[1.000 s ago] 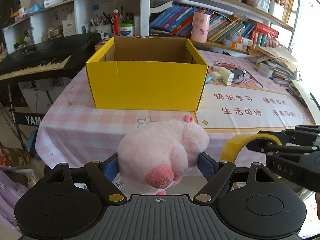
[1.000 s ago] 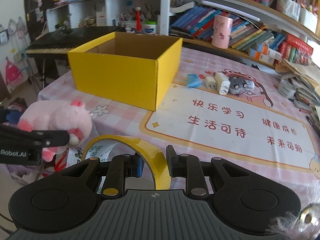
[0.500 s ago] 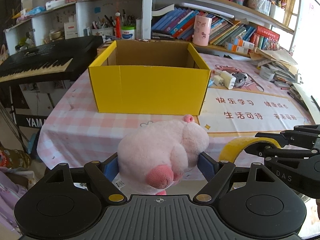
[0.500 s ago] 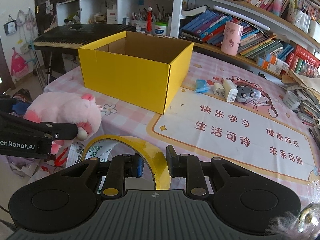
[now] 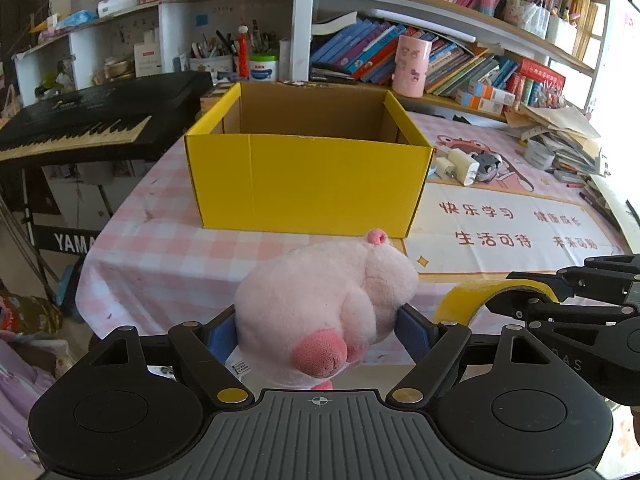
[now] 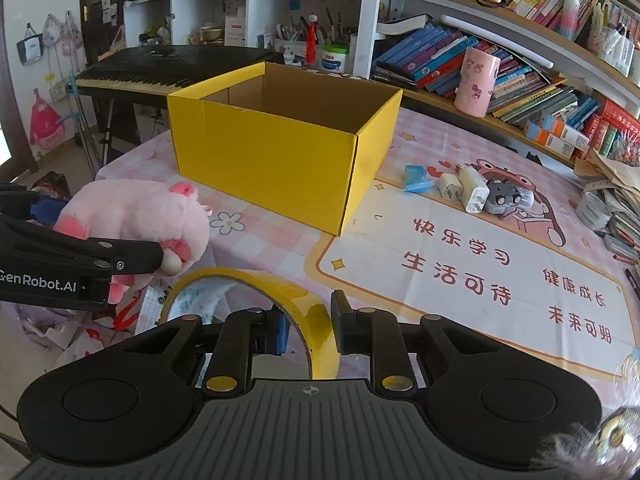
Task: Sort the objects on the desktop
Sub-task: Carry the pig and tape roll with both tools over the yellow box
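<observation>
pink plush pig (image 5: 324, 304), yellow tape roll (image 6: 296, 312), both aloft.

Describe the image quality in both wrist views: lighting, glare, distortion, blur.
Left wrist view: daylight blows out the right edge; fisheye bends the shelves; the pink plush and yellow box are sharp. Right wrist view: even light, the same barrel curve, glare and a blurred fuzzy object at the bottom right corner; the tape roll is crisp.

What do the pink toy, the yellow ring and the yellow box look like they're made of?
Pink toy: soft plush fabric, going by its fuzzy nap.
Yellow ring: most likely a roll of plastic adhesive tape, thin-walled with a smooth, slightly glossy band.
Yellow box: cardboard, matte yellow outside, plain brown inside, with folded edges.
</observation>
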`<state>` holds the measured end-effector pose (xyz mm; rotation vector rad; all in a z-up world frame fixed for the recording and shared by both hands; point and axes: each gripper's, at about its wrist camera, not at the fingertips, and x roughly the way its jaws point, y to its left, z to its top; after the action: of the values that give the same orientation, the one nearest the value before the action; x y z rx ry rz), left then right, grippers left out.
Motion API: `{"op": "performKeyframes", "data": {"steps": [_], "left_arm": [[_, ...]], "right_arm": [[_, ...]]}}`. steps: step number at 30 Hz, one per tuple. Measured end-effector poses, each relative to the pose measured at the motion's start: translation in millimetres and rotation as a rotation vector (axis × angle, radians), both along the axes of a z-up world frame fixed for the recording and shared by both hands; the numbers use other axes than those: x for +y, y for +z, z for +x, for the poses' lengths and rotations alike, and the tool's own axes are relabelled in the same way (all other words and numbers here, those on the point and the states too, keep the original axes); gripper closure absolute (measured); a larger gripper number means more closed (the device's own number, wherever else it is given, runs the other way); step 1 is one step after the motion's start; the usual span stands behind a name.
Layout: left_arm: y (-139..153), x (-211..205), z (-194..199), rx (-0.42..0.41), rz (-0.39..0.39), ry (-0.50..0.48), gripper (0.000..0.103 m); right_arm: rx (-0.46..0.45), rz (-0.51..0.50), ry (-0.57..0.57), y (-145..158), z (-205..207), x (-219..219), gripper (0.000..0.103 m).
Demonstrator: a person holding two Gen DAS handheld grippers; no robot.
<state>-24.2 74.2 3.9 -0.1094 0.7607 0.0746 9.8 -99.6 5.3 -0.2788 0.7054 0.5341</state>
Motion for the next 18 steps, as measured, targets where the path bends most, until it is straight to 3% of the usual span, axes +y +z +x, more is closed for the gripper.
{"op": "performKeyframes", "data": {"steps": [18], "left_arm": [[18,11,31,-0.041,0.016,0.030,0.021]], "right_arm": [[-0.001,0.074,0.031,25,41,12,0.085]]}}
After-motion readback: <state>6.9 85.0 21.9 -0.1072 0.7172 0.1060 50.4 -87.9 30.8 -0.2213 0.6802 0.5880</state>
